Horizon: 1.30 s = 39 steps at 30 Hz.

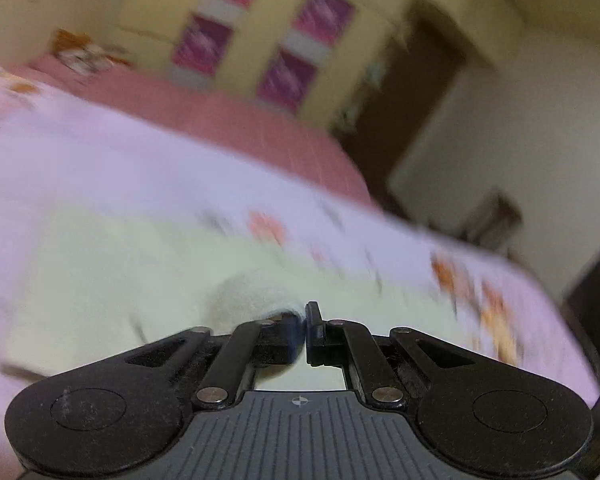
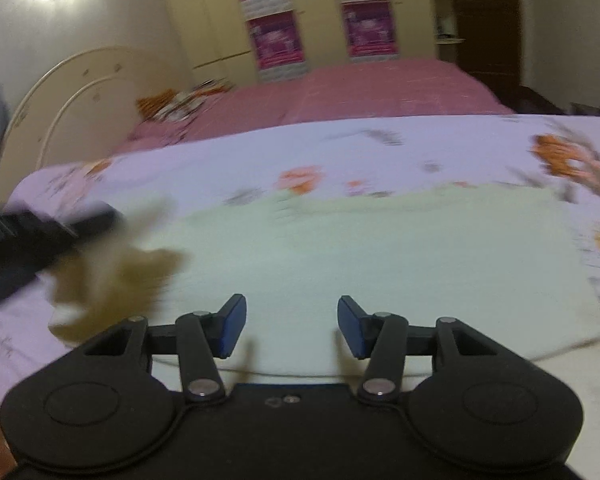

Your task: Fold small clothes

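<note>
Your cloth (image 2: 380, 264) lies flat on the bed (image 2: 380, 92), by its near edge: light, soft, floppy, so take it by corners. Left gripper (image 1: 305, 322) pinches a rolled corner; right gripper (image 2: 291, 326) hangs open, empty.

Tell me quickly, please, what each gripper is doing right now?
Left gripper: shut, pinching a fold of the pale cloth.
Right gripper: open, nothing between its fingers, above the cloth.

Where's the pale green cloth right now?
The pale green cloth lies on the floral sheet, ahead of the right gripper in its view.
</note>
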Available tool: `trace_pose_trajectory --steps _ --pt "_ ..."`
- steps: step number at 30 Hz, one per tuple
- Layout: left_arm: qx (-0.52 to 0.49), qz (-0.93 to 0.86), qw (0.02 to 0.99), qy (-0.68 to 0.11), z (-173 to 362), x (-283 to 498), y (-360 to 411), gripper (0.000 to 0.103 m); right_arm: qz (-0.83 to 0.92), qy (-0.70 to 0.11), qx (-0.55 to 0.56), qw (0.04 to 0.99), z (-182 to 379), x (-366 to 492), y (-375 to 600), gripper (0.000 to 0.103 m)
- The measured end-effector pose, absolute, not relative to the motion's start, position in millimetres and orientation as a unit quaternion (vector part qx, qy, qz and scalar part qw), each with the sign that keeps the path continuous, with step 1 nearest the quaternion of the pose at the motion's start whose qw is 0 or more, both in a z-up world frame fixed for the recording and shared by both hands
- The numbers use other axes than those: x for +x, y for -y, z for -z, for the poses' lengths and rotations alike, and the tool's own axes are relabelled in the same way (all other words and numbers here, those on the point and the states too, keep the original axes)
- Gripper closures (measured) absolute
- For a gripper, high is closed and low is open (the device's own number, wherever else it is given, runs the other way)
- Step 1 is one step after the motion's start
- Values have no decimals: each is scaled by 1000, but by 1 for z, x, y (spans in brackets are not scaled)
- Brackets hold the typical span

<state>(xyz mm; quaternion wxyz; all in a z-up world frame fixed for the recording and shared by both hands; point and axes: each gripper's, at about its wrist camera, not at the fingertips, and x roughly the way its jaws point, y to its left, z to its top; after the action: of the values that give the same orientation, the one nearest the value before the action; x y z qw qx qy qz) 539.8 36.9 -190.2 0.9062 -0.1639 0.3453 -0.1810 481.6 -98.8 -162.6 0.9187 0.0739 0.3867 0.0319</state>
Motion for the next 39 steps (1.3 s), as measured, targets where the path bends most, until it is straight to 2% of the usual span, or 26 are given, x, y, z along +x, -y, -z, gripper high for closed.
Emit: trace_pose_trajectory --steps 2,7,8,9,10,11,17,21,30,31,32,33,39 --pt "-142 184 896 -379 197 540 -18 99 -16 -390 83 917 164 475 121 52" --pt "-159 181 894 -379 181 526 -27 98 -13 -395 113 912 171 460 152 45" --pt "-163 171 895 -378 177 524 -37 90 -20 -397 120 910 172 460 153 44" --pt "-168 161 897 -376 177 519 -46 57 -25 -396 122 910 173 458 150 43" --pt "-172 150 898 -376 176 516 -56 31 -32 -395 121 910 173 457 147 40" --pt "-171 132 903 -371 173 511 -64 0 -40 -394 118 911 174 458 141 39" --pt "-164 56 920 -351 171 496 -120 0 -105 -401 80 907 176 464 92 36" --pt "-170 1 915 -367 190 496 -156 0 -109 -399 -12 910 182 469 57 35" --pt "-159 -7 906 -393 219 504 -155 0 -133 -371 -107 913 188 475 14 40" --pt "-158 -5 905 -394 221 507 -152 0 -134 -365 -121 913 188 475 13 47" --pt "-157 -6 905 -395 222 509 -151 0 -136 -366 -127 912 189 478 11 83" --pt "-158 -6 905 -395 222 509 -151 0 -137 -375 -112 910 189 483 14 93" --pt "-155 -3 907 -393 222 510 -147 0 -59 -385 92 916 175 501 91 92"
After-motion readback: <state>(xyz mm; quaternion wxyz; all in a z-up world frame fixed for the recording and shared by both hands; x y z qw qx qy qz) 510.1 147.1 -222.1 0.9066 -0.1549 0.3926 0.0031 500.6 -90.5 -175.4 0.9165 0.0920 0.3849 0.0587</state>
